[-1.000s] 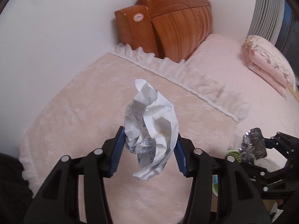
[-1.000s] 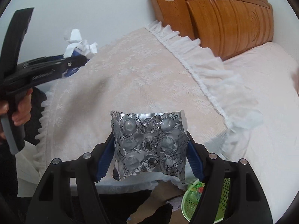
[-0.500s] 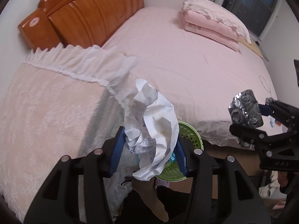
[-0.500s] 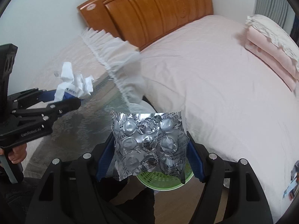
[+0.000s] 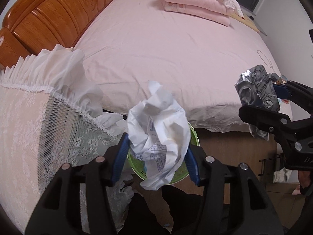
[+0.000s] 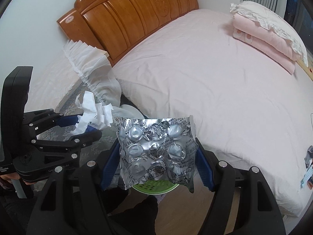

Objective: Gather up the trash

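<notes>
My left gripper is shut on a crumpled white paper wad and holds it in the air above a green plastic basket on the floor beside the bed. The wad also shows in the right wrist view. My right gripper is shut on a crushed silver blister pack, held above the same green basket. In the left wrist view the blister pack and right gripper are at the right.
A pink bed with a wooden headboard and folded pink bedding fills the back. A lace-covered surface with a white frill is at the left. Wooden floor lies under the basket. Small items lie at the bed's right edge.
Both grippers have swung from over the lace-covered surface toward the bed's edge, carrying their loads. The green basket now lies below both of them.
</notes>
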Motion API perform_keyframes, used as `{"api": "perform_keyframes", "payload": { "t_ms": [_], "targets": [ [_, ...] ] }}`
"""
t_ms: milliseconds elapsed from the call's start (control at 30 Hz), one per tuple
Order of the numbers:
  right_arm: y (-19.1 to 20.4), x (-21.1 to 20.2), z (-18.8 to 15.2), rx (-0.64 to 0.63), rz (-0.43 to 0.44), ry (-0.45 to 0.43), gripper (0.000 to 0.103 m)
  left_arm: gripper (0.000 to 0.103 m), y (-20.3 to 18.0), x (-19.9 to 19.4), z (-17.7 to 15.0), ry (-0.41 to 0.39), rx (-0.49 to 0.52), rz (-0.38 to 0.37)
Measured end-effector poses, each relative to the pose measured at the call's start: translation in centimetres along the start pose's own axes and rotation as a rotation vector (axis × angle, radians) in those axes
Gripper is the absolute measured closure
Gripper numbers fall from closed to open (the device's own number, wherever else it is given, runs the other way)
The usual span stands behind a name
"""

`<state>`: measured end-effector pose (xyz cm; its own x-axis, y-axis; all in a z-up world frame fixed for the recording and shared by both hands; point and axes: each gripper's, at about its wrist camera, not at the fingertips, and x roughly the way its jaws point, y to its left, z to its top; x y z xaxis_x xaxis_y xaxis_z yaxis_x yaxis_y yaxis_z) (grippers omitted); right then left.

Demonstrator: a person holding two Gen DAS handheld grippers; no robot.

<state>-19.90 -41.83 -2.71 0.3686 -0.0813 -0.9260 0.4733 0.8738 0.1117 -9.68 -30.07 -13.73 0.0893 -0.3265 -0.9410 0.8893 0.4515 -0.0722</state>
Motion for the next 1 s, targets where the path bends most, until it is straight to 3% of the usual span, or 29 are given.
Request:
{"api": "perform_keyframes", "payload": {
  "t_ms": [33,100,200,667,733,800,1000],
  "targets": [
    [0.2,0.2,0.1,0.000,-0.003,0.001,0.031,0.040,-0.4,0.0,0.0,0.000,0.017,-0.001],
    [0.1,0.4,0.1,0.005,-0.012,0.007,0.032,0.018,-1.2,-0.2,-0.2,-0.009,0.045,0.011],
    [0.7,0.7,0.2,0.012,-0.025,0.012,0.032,0.011,-1.4,-1.1,-0.5,-0.043,0.067,0.023],
    [2.7,3.2,-0.2,0.002,-0.017,0.059,0.029,0.010,1.8,-5.5,-1.6,-0.140,-0.034,0.061],
    [3.1,4.4,-0.2,-0.005,-0.005,0.092,0.022,0.010,2.6,-5.9,-1.8,-0.141,-0.059,0.067],
    [3.9,5.8,-0.4,-0.006,-0.013,0.118,0.003,0.010,3.2,-6.1,-2.2,-0.142,-0.084,0.078],
    [6.4,9.6,-0.3,-0.012,-0.015,0.215,0.003,0.010,6.1,-6.8,-3.8,-0.132,-0.168,0.108]
  ]
}}
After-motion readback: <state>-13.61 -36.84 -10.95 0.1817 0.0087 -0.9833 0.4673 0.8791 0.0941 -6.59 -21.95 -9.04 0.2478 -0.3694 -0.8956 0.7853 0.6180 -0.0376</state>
